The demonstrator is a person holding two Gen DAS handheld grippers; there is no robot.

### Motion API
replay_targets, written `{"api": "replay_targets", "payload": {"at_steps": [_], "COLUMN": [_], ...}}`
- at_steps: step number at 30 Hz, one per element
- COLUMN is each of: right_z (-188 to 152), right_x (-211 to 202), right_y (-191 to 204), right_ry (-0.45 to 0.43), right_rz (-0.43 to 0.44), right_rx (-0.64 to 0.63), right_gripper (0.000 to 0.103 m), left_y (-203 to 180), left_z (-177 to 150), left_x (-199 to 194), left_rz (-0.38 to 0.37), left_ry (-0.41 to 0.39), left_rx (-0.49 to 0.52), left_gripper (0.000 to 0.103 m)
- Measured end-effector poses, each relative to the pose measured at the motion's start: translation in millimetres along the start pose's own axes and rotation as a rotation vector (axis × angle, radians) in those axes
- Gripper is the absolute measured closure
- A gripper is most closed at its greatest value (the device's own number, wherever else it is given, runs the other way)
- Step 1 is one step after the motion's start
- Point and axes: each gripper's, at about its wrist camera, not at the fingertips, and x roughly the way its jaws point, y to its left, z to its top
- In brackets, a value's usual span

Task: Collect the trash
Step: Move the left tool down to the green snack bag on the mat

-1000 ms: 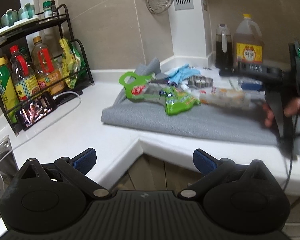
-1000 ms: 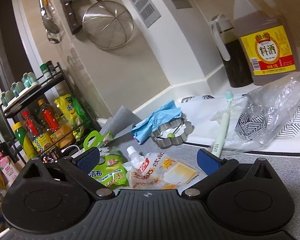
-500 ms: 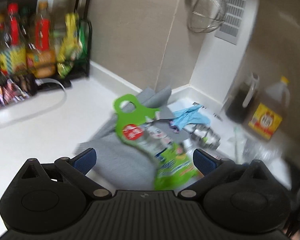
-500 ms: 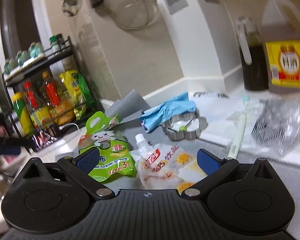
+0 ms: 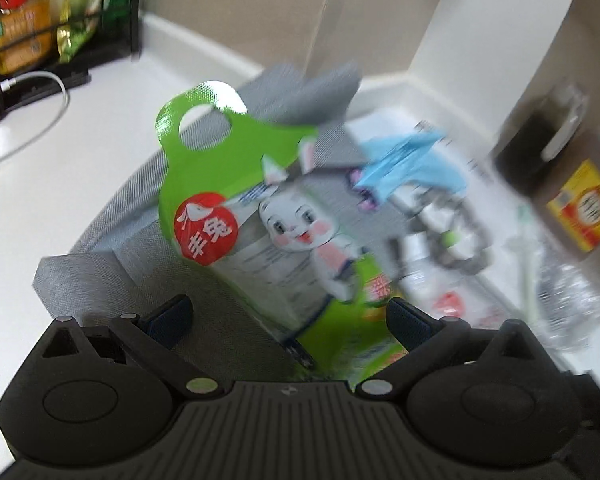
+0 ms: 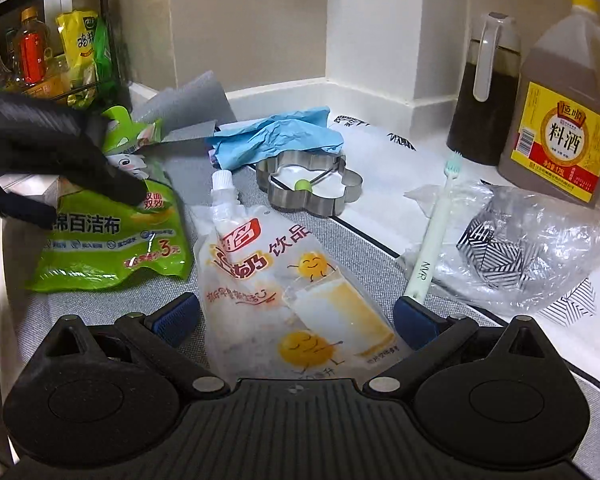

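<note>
A green scouring-pad packet (image 5: 228, 216) with a white rabbit on it lies on the grey mat (image 5: 112, 276). My left gripper (image 5: 288, 320) is open, and the packet's lower part lies between its blue-padded fingers. In the right wrist view, the left gripper's black fingers (image 6: 120, 184) reach over the same green packet (image 6: 112, 236). A white drink pouch (image 6: 284, 272) with a screw cap lies flat beside it. My right gripper (image 6: 294, 316) is open and straddles the pouch's lower half. The left wrist view is blurred by motion.
A crumpled blue glove (image 6: 276, 136), a flower-shaped metal mould (image 6: 308, 184), a toothbrush (image 6: 432, 232) and a clear plastic bag (image 6: 520, 240) lie behind the pouch. A cooking wine jug (image 6: 560, 120) and a dark jug (image 6: 484, 112) stand by the wall. A bottle rack (image 6: 40, 52) stands at the left.
The left gripper has swung in from the counter's edge, up to the green packet. The right gripper has dropped lower and closer over the drink pouch. Both have stayed open.
</note>
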Motion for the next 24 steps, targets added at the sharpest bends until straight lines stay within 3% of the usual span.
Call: {"api": "replay_targets", "payload": {"at_steps": [5,9,14,24], "right_z": [0.5,1.3,1.8,1.7], "right_x": [2.3,2.8,3.2,3.7], "right_y": [0.8,1.6,1.6,2.7], "right_ry": [0.002,0.001,0.001,0.000], "right_rz": [-0.005,-0.009,-0.011,-0.016], "right_rx": [-0.007,-0.006,-0.006,-0.005], "right_gripper": [0.000,0.000,0.000,0.000], "left_y": [-6.5,-5.1,-7.7,-10.9], "left_z": [-17.4,-31.1,-33.4,-29.0], "left_x": [10.2,10.1,15.6,13.3], "left_rz": [0.067,0.076,0.084,0.086], "left_ry": [-0.117,-0.193,-0.229,-0.232], "left_rx": [0.178,0.176,0.170,0.172], "left_gripper": [0.000,0.000,0.000,0.000]}}
